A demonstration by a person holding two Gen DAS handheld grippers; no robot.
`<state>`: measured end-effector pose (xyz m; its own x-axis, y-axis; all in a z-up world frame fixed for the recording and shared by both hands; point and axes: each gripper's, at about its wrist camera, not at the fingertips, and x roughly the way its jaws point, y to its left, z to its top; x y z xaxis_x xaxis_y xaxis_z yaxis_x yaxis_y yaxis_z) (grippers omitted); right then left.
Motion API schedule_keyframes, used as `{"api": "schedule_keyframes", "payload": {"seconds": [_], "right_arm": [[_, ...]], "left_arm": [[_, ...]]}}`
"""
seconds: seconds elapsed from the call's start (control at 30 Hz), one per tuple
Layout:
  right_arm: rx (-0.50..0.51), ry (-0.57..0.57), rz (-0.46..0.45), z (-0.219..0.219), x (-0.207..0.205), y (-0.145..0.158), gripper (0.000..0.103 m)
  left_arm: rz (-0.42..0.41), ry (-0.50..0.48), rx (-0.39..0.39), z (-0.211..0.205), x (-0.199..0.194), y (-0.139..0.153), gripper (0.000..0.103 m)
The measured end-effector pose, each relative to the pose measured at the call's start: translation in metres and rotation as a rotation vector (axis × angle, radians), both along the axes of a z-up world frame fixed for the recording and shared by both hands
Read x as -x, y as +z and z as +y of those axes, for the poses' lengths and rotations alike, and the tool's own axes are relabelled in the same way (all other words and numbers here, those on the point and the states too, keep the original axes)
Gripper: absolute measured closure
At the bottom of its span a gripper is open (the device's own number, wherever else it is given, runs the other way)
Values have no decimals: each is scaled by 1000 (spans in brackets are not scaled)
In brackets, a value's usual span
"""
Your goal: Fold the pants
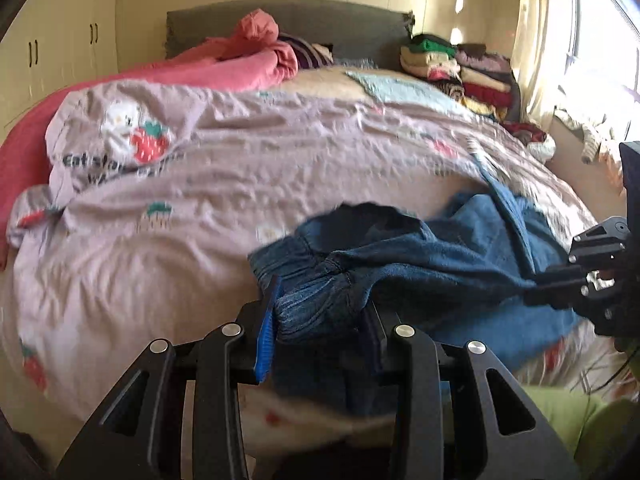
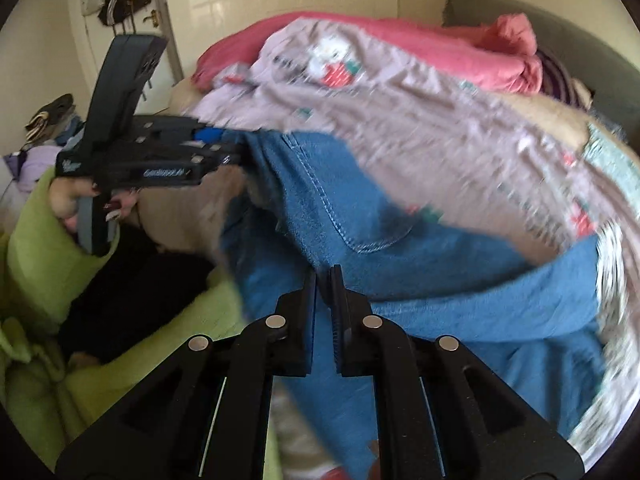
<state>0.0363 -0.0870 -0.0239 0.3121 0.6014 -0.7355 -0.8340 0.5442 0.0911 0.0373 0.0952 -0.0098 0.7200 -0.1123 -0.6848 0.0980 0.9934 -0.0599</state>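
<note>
While a pink quilt [image 1: 36, 144] lies bunched along the left side of the bed [image 1: 224, 28], a lilac cover [image 1: 224, 168] with a strawberry print spreads across the mattress, wrinkled and blurred in both views. Nearer the middle, at the bed's near edge, the left hand-held gripper [image 1: 320, 312] has its jaws partly apart with the gathered elastic waistband of the jeans [image 1: 420, 264] pinched between them, one blue pad [image 1: 267, 332] showing against the denim. The jeans lie crumpled on the cover at the near right part of the bed, inner fleece side showing in places, and hang over the edge. Behind them, a stack of folded clothes [image 1: 460, 68] sits by the headboard near the window. At the far right, the right hand-held gripper [image 1: 536, 284] clamps another fold of the jeans. In the right wrist view, that gripper [image 2: 323, 276] has its jaws pressed nearly together on denim beside a stitched pocket [image 2: 360, 216], while the left gripper [image 2: 232, 148] at the left grips the waistband, held by a hand [image 2: 92, 200] in a green sleeve [image 2: 36, 248].
</note>
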Motion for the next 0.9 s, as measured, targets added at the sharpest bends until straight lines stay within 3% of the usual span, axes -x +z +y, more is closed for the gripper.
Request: {"api": "schedule_keyframes", "payload": {"seconds": [0.23,0.37,0.43,0.5,0.63,0.7,0.77,0.9], "right_arm": [[0,9,97,5,17,-30,100],[3,15,111,8,18,-34,100],[-4,16,121,6,17,-36,100],[1,26,116,7,19,-38,100],[2,30,130,8,18,-43,100],[-3,38,140,8,18,-45,100],[-16,50,157,9,19,-47,100],[-10,60,156,11,19,-48,100]], "left_arm": [[88,20,-30,2,17,-22,65],[125,45,-19,8,23,-29,59],[144,68,-14,14,30,-30,51],[155,81,12,20,38,-26,51],[117,115,-23,18,55,-7,54],[91,112,0,14,59,4,55],[65,77,29,0,53,12,55],[75,-7,4,-36,26,5,60]]}}
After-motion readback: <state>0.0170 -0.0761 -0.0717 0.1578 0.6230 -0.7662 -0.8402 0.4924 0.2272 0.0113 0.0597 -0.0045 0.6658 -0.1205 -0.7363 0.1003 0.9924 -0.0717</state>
